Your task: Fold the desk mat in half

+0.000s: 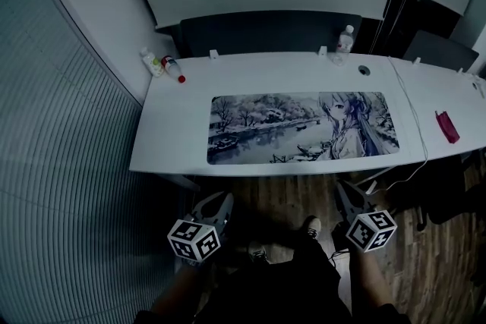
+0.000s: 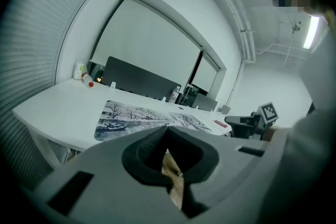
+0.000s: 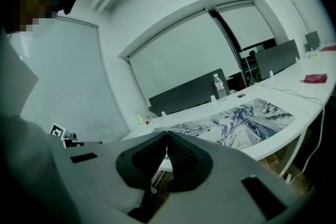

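Matt printed desk mat (image 1: pixel 302 127); smooth white table (image 1: pixel 175 140); wood floor (image 1: pixel 288 197).

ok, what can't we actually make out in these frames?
- Bottles at the desk's back left corner: too small in the head view to read labels.
- Red item on the right desk: too small to identify in any view.
- Desk mat, left gripper view: much of its near edge hidden behind the left hand-held gripper.
- Far end of the right desk: cut off by the head view's right edge.
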`<state>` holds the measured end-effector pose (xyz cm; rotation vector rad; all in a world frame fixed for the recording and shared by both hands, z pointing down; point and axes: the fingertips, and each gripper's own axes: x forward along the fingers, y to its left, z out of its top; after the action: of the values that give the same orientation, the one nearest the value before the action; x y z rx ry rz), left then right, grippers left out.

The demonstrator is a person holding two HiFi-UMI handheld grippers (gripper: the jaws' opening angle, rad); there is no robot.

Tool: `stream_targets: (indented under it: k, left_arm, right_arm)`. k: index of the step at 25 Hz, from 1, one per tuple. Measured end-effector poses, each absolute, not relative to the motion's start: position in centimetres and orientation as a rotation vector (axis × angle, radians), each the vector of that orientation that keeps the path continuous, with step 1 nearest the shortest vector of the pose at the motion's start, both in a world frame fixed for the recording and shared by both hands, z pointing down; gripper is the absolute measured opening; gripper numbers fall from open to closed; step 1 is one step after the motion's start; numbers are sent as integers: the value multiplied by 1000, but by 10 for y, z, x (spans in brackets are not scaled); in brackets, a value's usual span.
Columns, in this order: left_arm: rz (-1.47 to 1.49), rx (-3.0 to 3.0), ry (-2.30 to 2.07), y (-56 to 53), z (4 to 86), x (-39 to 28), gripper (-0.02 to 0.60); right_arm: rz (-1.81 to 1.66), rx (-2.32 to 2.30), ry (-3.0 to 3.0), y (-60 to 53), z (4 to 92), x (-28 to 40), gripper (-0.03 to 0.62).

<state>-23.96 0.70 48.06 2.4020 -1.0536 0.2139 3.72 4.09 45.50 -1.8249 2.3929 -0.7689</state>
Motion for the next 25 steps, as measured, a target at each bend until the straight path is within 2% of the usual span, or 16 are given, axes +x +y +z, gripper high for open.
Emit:
stream_targets:
  k: [25]
  left_arm:
    - [161, 2206, -1377, -36, 500, -201, 6]
  right_arm:
    - [-842, -1569, 2623, -45, 471, 86, 23]
